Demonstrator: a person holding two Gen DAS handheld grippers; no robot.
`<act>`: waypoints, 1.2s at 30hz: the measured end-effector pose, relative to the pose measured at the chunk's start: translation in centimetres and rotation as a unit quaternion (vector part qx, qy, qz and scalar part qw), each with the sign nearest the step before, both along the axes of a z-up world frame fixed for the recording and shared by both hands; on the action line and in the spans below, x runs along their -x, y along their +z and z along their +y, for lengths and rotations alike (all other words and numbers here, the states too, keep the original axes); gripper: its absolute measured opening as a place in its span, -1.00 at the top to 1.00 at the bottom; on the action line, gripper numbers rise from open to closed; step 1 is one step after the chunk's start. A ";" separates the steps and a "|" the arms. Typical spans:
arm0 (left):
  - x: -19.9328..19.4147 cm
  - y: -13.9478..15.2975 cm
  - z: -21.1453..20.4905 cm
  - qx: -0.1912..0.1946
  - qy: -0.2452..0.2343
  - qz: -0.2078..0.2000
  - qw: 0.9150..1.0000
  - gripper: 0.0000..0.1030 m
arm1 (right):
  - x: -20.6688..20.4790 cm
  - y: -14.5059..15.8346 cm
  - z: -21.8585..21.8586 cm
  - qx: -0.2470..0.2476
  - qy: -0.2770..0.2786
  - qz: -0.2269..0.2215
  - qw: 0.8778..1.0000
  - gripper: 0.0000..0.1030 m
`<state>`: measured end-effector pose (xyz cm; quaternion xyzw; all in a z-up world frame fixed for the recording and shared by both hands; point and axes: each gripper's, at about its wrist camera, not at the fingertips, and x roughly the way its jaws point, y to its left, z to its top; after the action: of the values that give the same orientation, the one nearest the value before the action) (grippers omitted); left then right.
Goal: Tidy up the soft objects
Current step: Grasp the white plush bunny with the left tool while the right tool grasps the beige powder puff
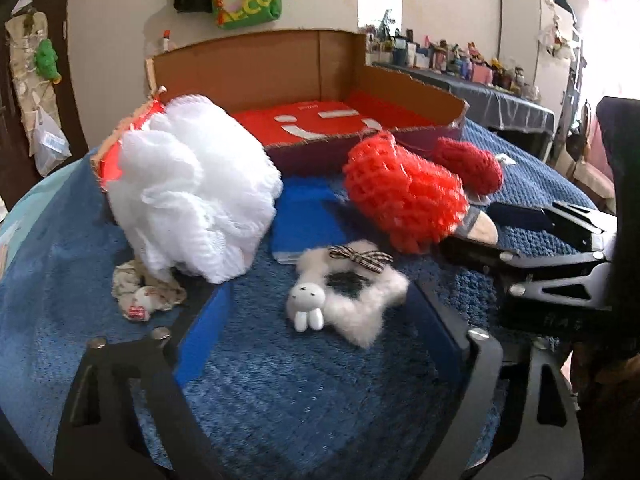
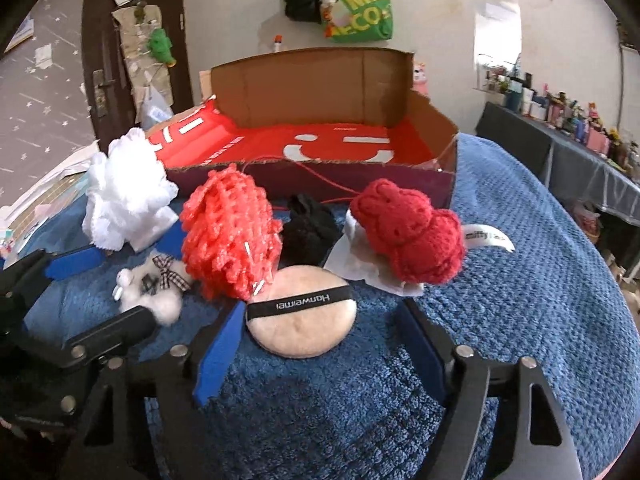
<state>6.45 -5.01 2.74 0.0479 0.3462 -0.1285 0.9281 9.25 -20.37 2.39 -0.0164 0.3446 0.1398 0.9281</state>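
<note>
On a blue towel lie a white mesh pouf (image 1: 192,192) (image 2: 124,196), a red mesh pouf (image 1: 404,192) (image 2: 230,236), a red knitted bunny (image 1: 470,164) (image 2: 408,236), a white fluffy bunny clip (image 1: 348,296) (image 2: 150,288), a beige powder puff (image 2: 302,312) (image 1: 486,226) and a black soft item (image 2: 310,230). My left gripper (image 1: 320,300) is open around the bunny clip. My right gripper (image 2: 316,312) is open around the powder puff. An open cardboard box with a red smiley bottom (image 1: 332,120) (image 2: 332,144) stands behind them.
A small floral fabric piece (image 1: 148,292) lies left of the clip. A cluttered dark table (image 1: 472,80) (image 2: 580,136) stands at the right. Bags (image 2: 360,4) hang on the wall; a door (image 2: 132,40) is at the left.
</note>
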 end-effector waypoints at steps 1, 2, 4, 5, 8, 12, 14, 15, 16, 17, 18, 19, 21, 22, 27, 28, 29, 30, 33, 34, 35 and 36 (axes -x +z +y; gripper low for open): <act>-0.2 -0.1 -0.2 0.001 -0.005 0.005 1.000 -0.41 | 0.0 0.0 -0.1 -0.005 0.005 -0.001 1.000 -0.43; -0.3 -0.2 -0.4 0.004 -0.011 0.009 1.000 -0.34 | 0.0 0.0 -0.2 -0.009 0.008 -0.002 1.000 -0.37; -0.5 -0.3 -0.9 0.004 -0.017 0.011 1.000 -0.23 | 0.1 0.0 -0.3 -0.018 0.019 -0.002 1.000 -0.18; -0.5 -0.3 -1.0 0.004 -0.019 0.010 1.000 -0.17 | 0.1 0.0 -0.2 -0.018 0.023 -0.002 1.000 -0.09; -0.5 -0.1 -1.4 0.005 -0.025 0.009 1.000 -0.01 | 0.3 0.1 -0.2 -0.019 0.033 -0.008 0.999 -0.07; -0.1 0.3 -1.2 0.014 -0.028 0.000 1.000 0.15 | 0.9 0.2 -0.7 -0.035 0.032 -0.011 0.999 -0.04; 0.2 0.4 -0.8 0.019 -0.028 -0.003 0.999 0.19 | 1.2 0.6 -1.0 -0.042 0.027 -0.017 0.999 -0.04; 0.3 0.6 -0.7 0.022 -0.028 -0.005 0.999 0.23 | 1.4 0.8 -1.1 -0.043 0.025 -0.020 0.999 -0.04; 0.4 0.6 -0.5 0.025 -0.029 -0.005 0.999 0.23 | 1.6 1.0 -1.2 -0.043 0.024 -0.023 0.999 -0.04; 0.5 0.6 -0.4 0.027 -0.032 -0.003 0.999 0.23 | 1.8 1.3 -1.2 -0.041 0.022 -0.028 0.999 -0.04; 0.5 0.6 -0.4 0.028 -0.033 -0.001 0.999 0.23 | 1.8 1.5 -1.2 -0.039 0.021 -0.032 0.998 -0.04; 0.5 0.5 -0.2 0.030 -0.034 0.001 0.999 0.23 | 2.0 1.7 -1.1 -0.038 0.020 -0.035 0.998 -0.04; 0.7 0.4 -0.1 0.034 -0.038 0.004 0.999 0.23 | 2.2 2.0 -1.0 -0.037 0.017 -0.041 0.998 -0.04; 0.8 0.3 0.0 0.034 -0.038 0.004 0.999 0.23 | 2.3 2.0 -1.0 -0.038 0.015 -0.043 0.998 -0.04; 1.1 -0.1 0.2 0.032 -0.035 0.005 0.999 -0.30 | 2.8 1.7 -1.0 -0.043 0.009 -0.037 0.998 -0.04; 1.1 -0.1 0.3 0.031 -0.031 0.003 0.999 -0.47 | 2.8 1.5 -1.1 -0.043 0.009 -0.034 0.998 -0.04; 1.2 -0.1 0.4 0.030 -0.028 -0.002 0.999 -0.48 | 2.7 1.4 -1.1 -0.043 0.009 -0.031 0.999 -0.05; 1.2 -0.1 0.3 0.027 -0.027 -0.003 0.999 -0.48 | 2.7 1.2 -1.1 -0.043 0.009 -0.028 0.999 -0.06; 0.7 -0.3 0.0 0.013 -0.022 0.002 1.000 -0.48 | 2.6 0.7 -1.0 -0.036 0.010 -0.017 0.999 -0.10; 0.4 -0.3 -0.1 0.009 -0.020 0.004 1.000 -0.48 | 2.5 0.6 -1.0 -0.035 0.009 -0.016 0.999 -0.11; 0.2 -0.3 -0.1 0.008 -0.020 0.008 1.000 -0.48 | 2.5 0.4 -1.0 -0.032 0.011 -0.014 0.999 -0.16; 0.0 -0.3 -0.2 0.008 -0.020 0.011 1.000 -0.48 | 2.5 0.3 -1.0 -0.029 0.010 -0.013 0.999 -0.26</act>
<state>6.49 -5.16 2.39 0.0461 0.3547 -0.1498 0.9217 6.74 -21.36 2.73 0.0047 0.3278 0.1591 0.9313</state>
